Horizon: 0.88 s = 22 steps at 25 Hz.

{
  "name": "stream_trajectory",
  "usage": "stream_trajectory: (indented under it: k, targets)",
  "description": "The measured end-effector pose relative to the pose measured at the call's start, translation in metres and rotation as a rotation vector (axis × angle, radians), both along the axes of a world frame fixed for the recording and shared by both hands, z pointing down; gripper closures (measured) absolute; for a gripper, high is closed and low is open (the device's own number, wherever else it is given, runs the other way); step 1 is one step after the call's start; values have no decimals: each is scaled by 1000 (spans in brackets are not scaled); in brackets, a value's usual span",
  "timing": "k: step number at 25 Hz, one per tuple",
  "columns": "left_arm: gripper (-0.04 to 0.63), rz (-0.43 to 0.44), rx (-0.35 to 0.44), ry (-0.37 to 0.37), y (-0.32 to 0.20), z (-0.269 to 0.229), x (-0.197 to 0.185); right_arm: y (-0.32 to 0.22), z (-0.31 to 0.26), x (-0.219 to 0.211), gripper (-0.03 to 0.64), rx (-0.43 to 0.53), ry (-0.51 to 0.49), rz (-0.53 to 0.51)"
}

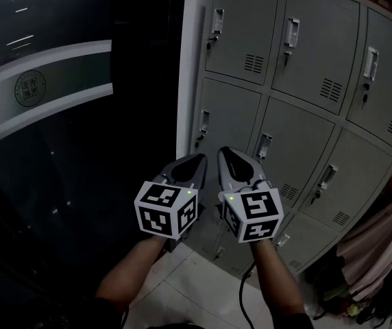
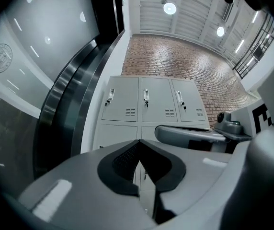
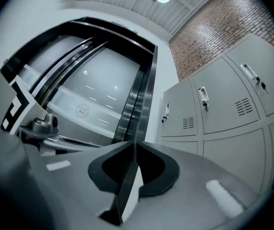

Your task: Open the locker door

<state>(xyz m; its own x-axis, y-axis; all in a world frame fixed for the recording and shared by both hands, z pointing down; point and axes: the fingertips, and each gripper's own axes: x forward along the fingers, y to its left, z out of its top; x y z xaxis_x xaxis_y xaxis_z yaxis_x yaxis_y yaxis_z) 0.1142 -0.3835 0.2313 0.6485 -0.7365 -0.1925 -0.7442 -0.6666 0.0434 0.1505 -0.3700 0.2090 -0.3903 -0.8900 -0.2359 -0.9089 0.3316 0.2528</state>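
Locker doors [image 1: 295,139] stand ahead of the closed, empty left gripper [image 1: 199,159] and right gripper [image 1: 223,152], untouched.

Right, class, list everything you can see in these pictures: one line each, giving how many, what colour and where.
lockers: one bank, three columns, grey, visible doors closed, ahead and to the right
door handles: one per door, pale, near each door's left edge
brick wall: one, reddish, above and behind the lockers
pillar: one, white, left of the lockers
glass wall: one, dark with a pale band and round emblem, far left
floor: pale tiles, bottom
cloth: one heap, pinkish, bottom right
cable: one, black, under the right forearm
forearms: two, bottom centre
left hand-held gripper: one, grey, shut, empty
right hand-held gripper: one, grey, shut, empty
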Motion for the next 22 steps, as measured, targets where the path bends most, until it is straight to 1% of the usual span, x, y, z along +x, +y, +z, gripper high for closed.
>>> stream_trajectory:
  k: [2, 6, 10, 12, 14, 20, 22]
  targets:
    - [591, -7, 15, 8, -15, -16, -1, -15, -20, 3, 614, 20, 6, -15]
    - [591, -24, 33, -6, -44, -40, -2, -43, -60, 3, 603, 66, 13, -35]
    - [591, -43, 62, -21, -68, -65, -3, -73, -87, -1, 589, 74, -13, -65]
    - [591, -58, 75, -40, -84, -77, -4, -90, -98, -3, 589, 76, -14, -69]
    - [591, -65, 81, -40, -103, -89, -6, -109, -108, -5, 578, 77, -11, -71]
    - [591, -59, 129, -14, -161, -125, -14, -172, -149, -2, 569, 134, 23, -28]
    - [591, -59, 145, -7, -181, -138, -15, -195, -164, -3, 550, 149, 39, -11]
